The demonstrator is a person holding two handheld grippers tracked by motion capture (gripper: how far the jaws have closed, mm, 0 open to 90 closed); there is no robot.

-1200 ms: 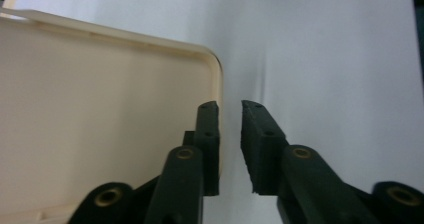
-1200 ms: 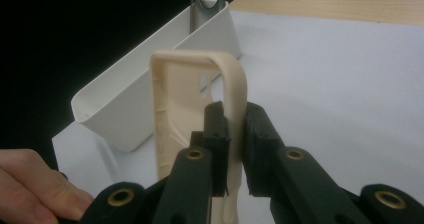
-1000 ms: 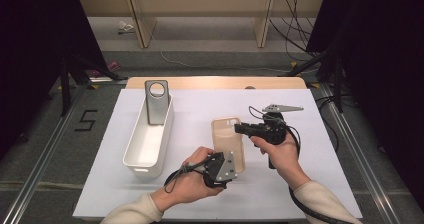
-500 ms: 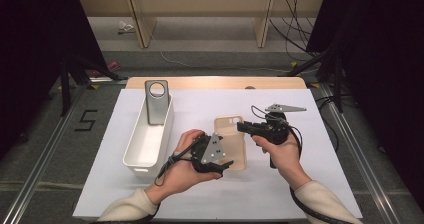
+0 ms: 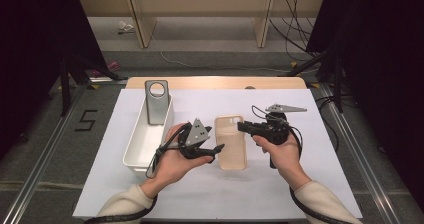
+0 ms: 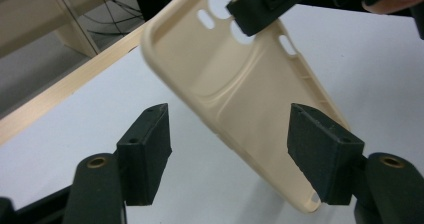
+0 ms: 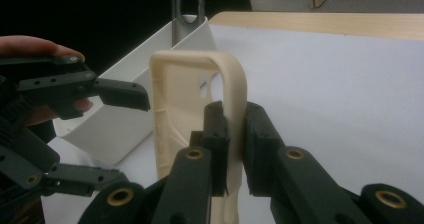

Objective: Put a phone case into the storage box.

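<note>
The beige phone case (image 5: 231, 141) is held up off the white-covered counter (image 5: 310, 184), just right of the white bin (image 5: 145, 139) in which a grey case (image 5: 156, 101) stands upright at the far end; the right tongs (image 7: 232, 139) are clamped on one long edge wall of the beige case near its camera cut-outs, jaws pressed to either side of the thin rim; the left tongs (image 6: 240, 156) stand wide, one jaw on each side of the case's lower half, touching neither face as far as the left gripper view shows. The step in hand looks like a handover or a two-handed grip; to do it well, the left tongs should close across the width of the case low down, well apart from the right grip, so the soft shell does not fold; the squeeze should be gentle, since the flexible wall will likely bow and slip; the right tongs ought to hold until the left jaws are seated flat on both side walls.
</note>
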